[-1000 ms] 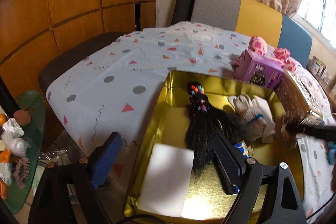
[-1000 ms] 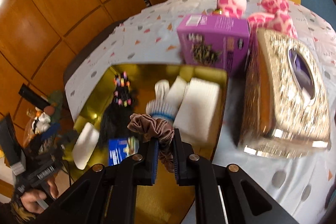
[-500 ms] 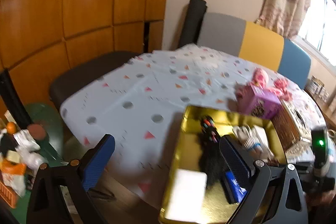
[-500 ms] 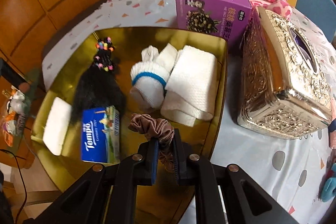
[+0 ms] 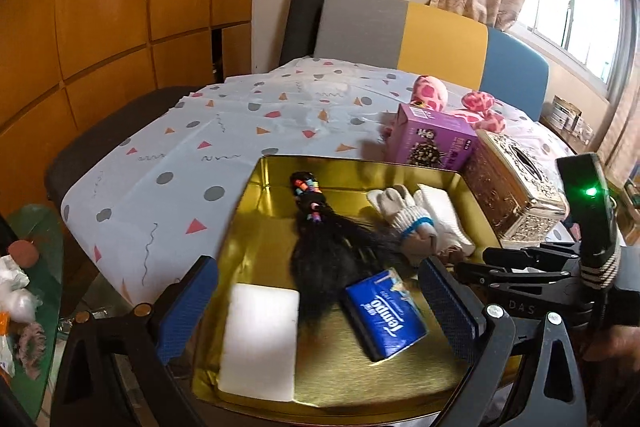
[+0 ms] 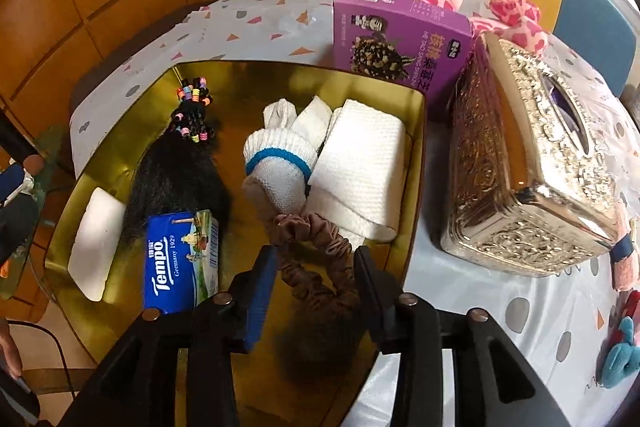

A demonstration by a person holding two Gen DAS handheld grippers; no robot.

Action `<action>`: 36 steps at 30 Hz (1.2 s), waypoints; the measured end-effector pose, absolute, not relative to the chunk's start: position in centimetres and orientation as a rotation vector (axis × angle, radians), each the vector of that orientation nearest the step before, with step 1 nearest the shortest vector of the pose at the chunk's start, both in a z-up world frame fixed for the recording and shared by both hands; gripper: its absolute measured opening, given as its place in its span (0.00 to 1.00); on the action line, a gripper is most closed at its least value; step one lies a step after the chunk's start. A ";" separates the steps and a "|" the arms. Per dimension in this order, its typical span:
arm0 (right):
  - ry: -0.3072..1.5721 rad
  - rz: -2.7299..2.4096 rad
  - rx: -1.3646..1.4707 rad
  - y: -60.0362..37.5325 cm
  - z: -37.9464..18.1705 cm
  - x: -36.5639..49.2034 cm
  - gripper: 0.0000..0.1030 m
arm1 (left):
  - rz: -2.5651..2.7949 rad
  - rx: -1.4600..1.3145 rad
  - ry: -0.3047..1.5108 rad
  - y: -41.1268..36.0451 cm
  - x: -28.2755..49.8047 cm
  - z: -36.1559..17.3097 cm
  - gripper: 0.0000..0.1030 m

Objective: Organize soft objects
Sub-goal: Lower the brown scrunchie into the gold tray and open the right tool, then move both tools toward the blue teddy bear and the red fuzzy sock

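**Scrunchie lies in the gold tray**

Left wrist view: the left gripper (image 5: 316,301) hangs wide over the gold tray (image 5: 256,187), empty.

Right wrist view: the right gripper (image 6: 316,285) stands wide; the brown scrunchie (image 6: 320,259) lies between its fingers, near the white glove (image 6: 280,163).

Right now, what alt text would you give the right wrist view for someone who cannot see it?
The right gripper, fingers open, hangs over a brown scrunchie lying in a gold tray. The tray also holds a black hairpiece, a blue tissue pack, a white glove and folded paper towel. A purple box and ornate tissue box stand beside it.
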State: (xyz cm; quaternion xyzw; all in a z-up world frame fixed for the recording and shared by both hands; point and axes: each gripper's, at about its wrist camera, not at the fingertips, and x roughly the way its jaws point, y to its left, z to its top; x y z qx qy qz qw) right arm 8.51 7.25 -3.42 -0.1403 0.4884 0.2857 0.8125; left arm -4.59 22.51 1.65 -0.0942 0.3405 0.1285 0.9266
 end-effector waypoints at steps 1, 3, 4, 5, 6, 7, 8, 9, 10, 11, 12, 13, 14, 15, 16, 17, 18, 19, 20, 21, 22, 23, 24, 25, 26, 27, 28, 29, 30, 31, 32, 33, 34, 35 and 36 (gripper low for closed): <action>1.037 0.612 -0.292 7.0 -3.2 8.4 0.39 | 0.257 -0.193 0.703 22.4 -4.5 1.6 0.97; 1.019 0.614 -0.271 6.4 -2.6 8.2 0.39 | 0.256 -0.185 0.710 22.0 -4.2 1.6 0.97; 1.008 0.614 -0.261 6.0 -2.4 8.0 0.39 | 0.255 -0.184 0.712 21.9 -4.2 1.6 0.98; 0.996 0.614 -0.249 5.5 -2.0 7.9 0.39 | 0.251 -0.183 0.718 21.7 -4.1 1.5 0.98; 0.988 0.612 -0.240 5.2 -1.8 7.8 0.40 | 0.251 -0.181 0.722 21.6 -4.1 1.4 0.98; 0.980 0.610 -0.232 4.7 -1.6 7.7 0.40 | 0.250 -0.178 0.727 21.4 -4.0 1.4 0.98; 0.974 0.605 -0.225 4.2 -1.4 7.6 0.44 | 0.246 -0.174 0.733 21.2 -3.9 1.3 0.98; 0.968 0.600 -0.218 3.8 -1.3 7.6 0.48 | 0.241 -0.169 0.737 21.0 -3.8 1.3 0.98; 0.965 0.596 -0.211 3.3 -1.1 7.6 0.53 | 0.236 -0.164 0.738 20.8 -3.7 1.2 0.98; 0.960 0.591 -0.201 2.8 -1.0 7.5 0.54 | 0.230 -0.160 0.739 20.5 -3.7 1.2 0.98; 0.959 0.586 -0.191 2.3 -0.9 7.6 0.54 | 0.222 -0.158 0.742 20.3 -3.6 1.2 0.98; 0.959 0.580 -0.182 1.9 -0.8 7.6 0.54 | 0.217 -0.156 0.743 20.1 -3.5 1.2 0.98; 0.958 0.572 -0.173 1.5 -0.8 7.7 0.54 | 0.211 -0.154 0.743 19.9 -3.5 1.2 0.98; 0.955 0.563 -0.163 0.9 -0.7 7.6 0.54 | 0.203 -0.151 0.745 19.6 -3.4 1.3 0.98; 0.953 0.556 -0.155 0.4 -0.7 7.6 0.54 | 0.199 -0.149 0.746 19.5 -3.3 1.3 0.98; 0.952 0.546 -0.149 -0.2 -0.6 7.7 0.54 | 0.191 -0.149 0.747 19.2 -3.2 1.3 0.98; 0.951 0.537 -0.144 -0.6 -0.6 7.8 0.54 | 0.182 -0.151 0.750 19.0 -3.1 1.3 0.98; 0.950 0.526 -0.137 -1.1 -0.6 7.8 0.54 | 0.170 -0.156 0.752 18.7 -3.0 1.3 0.98; 0.948 0.514 -0.129 -1.6 -0.6 7.9 0.54 | 0.162 -0.157 0.753 18.5 -2.9 1.4 0.98; 0.947 0.502 -0.121 -2.2 -0.5 8.1 0.55 | 0.154 -0.154 0.755 18.2 -2.8 1.4 0.98; 0.947 0.489 -0.115 -2.9 -0.5 8.2 0.55 | 0.147 -0.151 0.755 17.9 -2.7 1.5 0.98; 0.946 0.474 -0.110 -3.5 -0.5 8.3 0.55 | 0.137 -0.146 0.755 17.6 -2.5 1.5 0.98; 0.945 0.458 -0.105 -4.3 -0.5 8.4 0.55 | 0.120 -0.141 0.756 17.2 -2.4 1.6 0.98; 0.945 0.443 -0.099 -5.0 -0.5 8.5 0.55 | 0.112 -0.138 0.755 16.9 -2.3 1.7 0.98; 0.945 0.428 -0.092 -5.8 -0.4 8.7 0.55 | 0.103 -0.131 0.754 16.5 -2.1 1.8 0.98; 0.944 0.409 -0.083 -6.9 -0.4 8.8 0.55 | 0.087 -0.124 0.754 16.0 -2.0 1.9 0.98; 0.944 0.389 -0.077 -7.8 -0.4 9.0 0.55 | 0.069 -0.118 0.754 15.6 -1.8 2.0 0.98; 0.943 0.367 -0.067 -8.9 -0.3 9.2 0.55 | 0.052 -0.113 0.753 15.1 -1.6 2.1 0.98; 0.942 0.342 -0.049 -10.1 -0.2 9.5 0.55 | 0.040 -0.108 0.753 14.7 -1.4 2.1 0.98; 0.939 0.315 -0.028 -11.5 -0.1 9.7 0.55 | 0.025 -0.104 0.752 14.2 -1.3 2.2 0.98; 0.936 0.283 -0.007 -13.0 0.1 10.0 0.55 | 0.003 -0.100 0.755 13.6 -1.1 2.2 0.98; 0.928 0.236 0.017 -14.8 0.3 10.4 0.55 | -0.013 -0.096 0.756 13.1 -1.0 2.2 0.98; 0.918 0.193 0.038 -16.4 0.6 10.7 0.55 | -0.025 -0.094 0.758 12.5 -0.8 2.2 0.98; 0.900 0.136 0.076 -18.6 0.9 11.0 0.55 | -0.038 -0.092 0.760 11.9 -0.5 2.2 0.98; 0.887 0.092 0.110 -20.3 1.2 11.2 0.55 | -0.053 -0.087 0.767 11.3 -0.3 2.2 0.98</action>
